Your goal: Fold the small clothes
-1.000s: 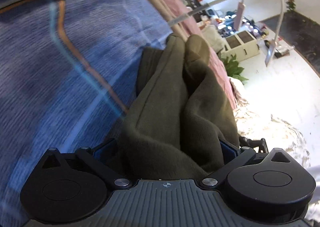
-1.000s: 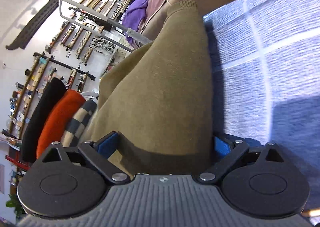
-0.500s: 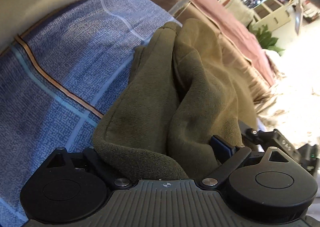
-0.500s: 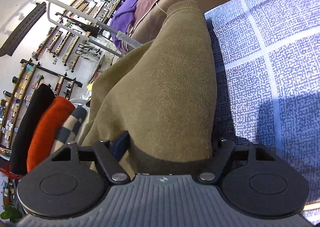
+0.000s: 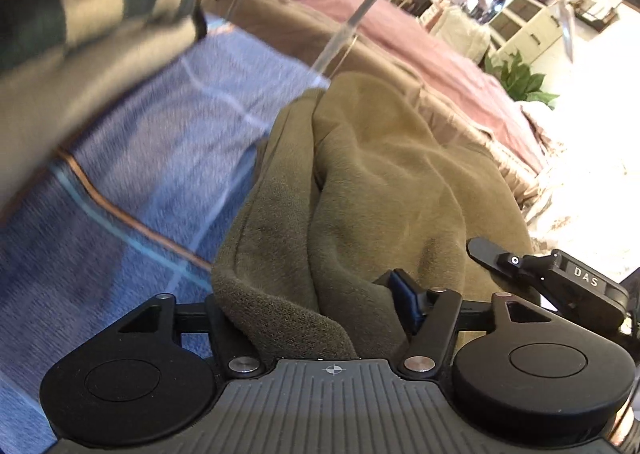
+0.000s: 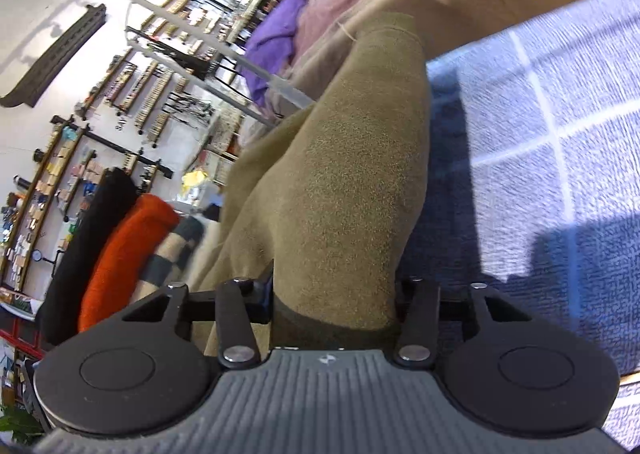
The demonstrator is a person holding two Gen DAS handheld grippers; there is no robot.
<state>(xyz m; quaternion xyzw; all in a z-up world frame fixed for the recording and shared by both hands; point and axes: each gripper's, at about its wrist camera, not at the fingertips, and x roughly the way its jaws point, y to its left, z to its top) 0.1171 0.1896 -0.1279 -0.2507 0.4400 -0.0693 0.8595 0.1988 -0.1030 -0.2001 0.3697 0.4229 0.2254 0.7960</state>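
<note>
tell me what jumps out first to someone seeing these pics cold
An olive green garment fills the middle of both views, bunched between the left gripper and the right gripper, whose jaws are closing on it. Under it lies a blue checked cloth; folded orange and striped clothes sit stacked at the side.

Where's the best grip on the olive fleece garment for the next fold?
Probably the near edge of the olive fleece garment, taken from the near side: its bunched hem already sits between the right gripper, whose jaws are closing, and the left gripper.
</note>
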